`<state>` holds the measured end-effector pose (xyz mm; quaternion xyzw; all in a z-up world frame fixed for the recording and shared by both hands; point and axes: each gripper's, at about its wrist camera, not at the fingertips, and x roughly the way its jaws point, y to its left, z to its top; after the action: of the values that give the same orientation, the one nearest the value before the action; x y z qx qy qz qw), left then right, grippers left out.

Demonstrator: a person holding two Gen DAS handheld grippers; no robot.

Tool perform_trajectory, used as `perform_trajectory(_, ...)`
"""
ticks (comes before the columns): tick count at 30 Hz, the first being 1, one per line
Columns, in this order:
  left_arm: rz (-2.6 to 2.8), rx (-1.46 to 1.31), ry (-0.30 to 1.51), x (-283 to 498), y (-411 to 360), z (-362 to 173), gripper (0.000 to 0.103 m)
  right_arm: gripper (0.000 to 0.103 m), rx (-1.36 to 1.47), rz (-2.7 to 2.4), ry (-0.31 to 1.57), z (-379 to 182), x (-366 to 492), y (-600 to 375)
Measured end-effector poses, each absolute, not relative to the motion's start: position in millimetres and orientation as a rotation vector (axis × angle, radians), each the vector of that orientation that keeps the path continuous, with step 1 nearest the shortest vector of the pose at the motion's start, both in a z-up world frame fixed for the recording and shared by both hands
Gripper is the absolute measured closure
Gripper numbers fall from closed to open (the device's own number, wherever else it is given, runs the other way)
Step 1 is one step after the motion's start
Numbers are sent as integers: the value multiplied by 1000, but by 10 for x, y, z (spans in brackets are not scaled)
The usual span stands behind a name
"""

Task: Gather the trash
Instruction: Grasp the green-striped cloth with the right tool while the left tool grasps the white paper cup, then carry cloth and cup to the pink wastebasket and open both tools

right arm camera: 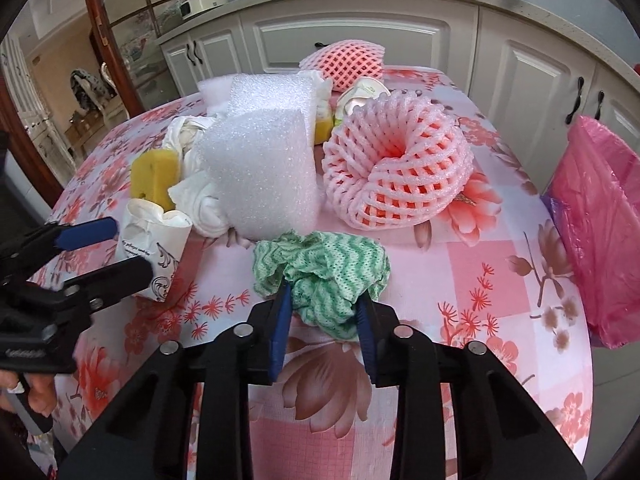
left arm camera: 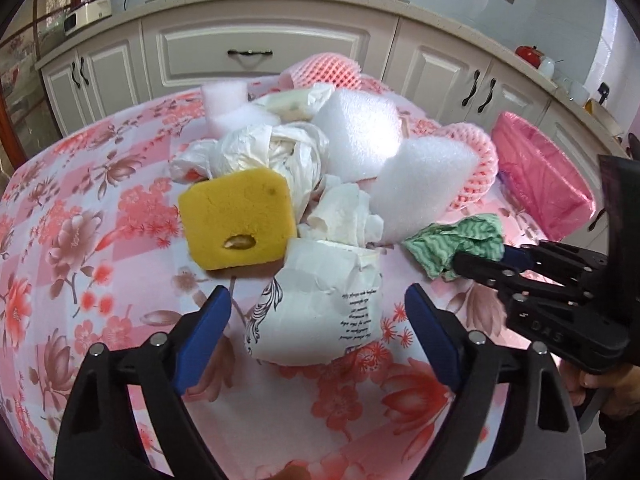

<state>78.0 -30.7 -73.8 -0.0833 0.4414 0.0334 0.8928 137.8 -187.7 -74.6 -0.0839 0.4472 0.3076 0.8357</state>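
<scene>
A heap of trash lies on the floral tablecloth (left arm camera: 80, 272). My right gripper (right arm camera: 325, 300) is shut on a green-and-white wavy cloth (right arm camera: 328, 268), also seen in the left wrist view (left arm camera: 460, 240). My left gripper (left arm camera: 318, 300) is open, its jaws on either side of a crumpled white printed paper cup (left arm camera: 320, 304), which also shows in the right wrist view (right arm camera: 154, 244). A yellow sponge (left arm camera: 236, 220) lies just beyond it. White foam blocks (right arm camera: 260, 176), crumpled tissues (left arm camera: 272, 152) and a pink foam fruit net (right arm camera: 396, 160) fill the pile.
A pink plastic bag (right arm camera: 600, 224) hangs open at the table's right edge. White kitchen cabinets (left arm camera: 256, 52) stand behind the table. A second pink net (right arm camera: 344, 64) lies at the far edge. A glass door (right arm camera: 132, 40) is at the left.
</scene>
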Motion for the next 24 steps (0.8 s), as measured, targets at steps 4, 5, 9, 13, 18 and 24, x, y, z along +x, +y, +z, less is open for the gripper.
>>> perform_trajectory(4,80,-165,949,833,-324,-798,34,76,-171,678,937,-715,1356,-1973)
perform_trajectory(5,80,-162,951,832,-332,-796,34,76,-167,680,936,-706,1361,-2005)
perform_trajectory(9,77,-146,957,802,-390,-760,35,77,-142,691,923,-619,1336,-2142)
perform_trajectory(13,72,-117,942,738,-496,-616,35,77,-125,707,902,-484,1308,-2306)
perform_trajectory(18,53,-97,880,708,-647,-301,35,77,-81,710,865,-256,1313,-2596)
perform_trajectory(24,-18,-85,786,981,-949,108,34,77,-45,638,786,123,1536,-3108)
